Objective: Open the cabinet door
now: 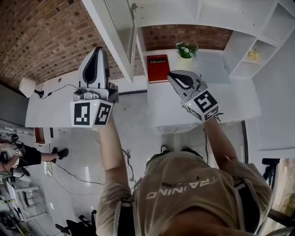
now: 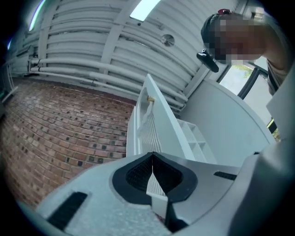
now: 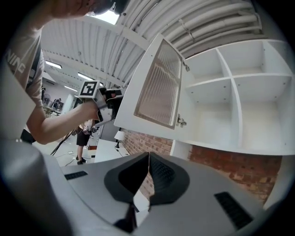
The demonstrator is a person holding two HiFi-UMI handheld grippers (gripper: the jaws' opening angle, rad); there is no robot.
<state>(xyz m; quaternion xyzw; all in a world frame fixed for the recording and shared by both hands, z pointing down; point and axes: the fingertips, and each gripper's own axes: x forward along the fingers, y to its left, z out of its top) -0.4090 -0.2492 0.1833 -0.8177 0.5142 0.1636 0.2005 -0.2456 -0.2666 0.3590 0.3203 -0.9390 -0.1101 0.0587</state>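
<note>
Cabinet door (image 1: 119, 25) stands swung out wide from the white cabinet (image 1: 216, 11), its edge toward me, between my two tools. My left tool (image 1: 97, 50) is just left of it, jaws pressed together on nothing. My right tool (image 1: 171, 76) is right of it, beneath the cabinet's shelves (image 3: 230, 92), jaws likewise together and holding nothing.

The cabinet door (image 1: 115, 27) juts out edge-on — a barrier across the middle. Right of it the cabinet's compartments (image 3: 212, 115) give free room (lower down, a red book (image 1: 157, 68) and plant (image 1: 186, 50) occupy the counter (image 1: 219, 71)).
</note>
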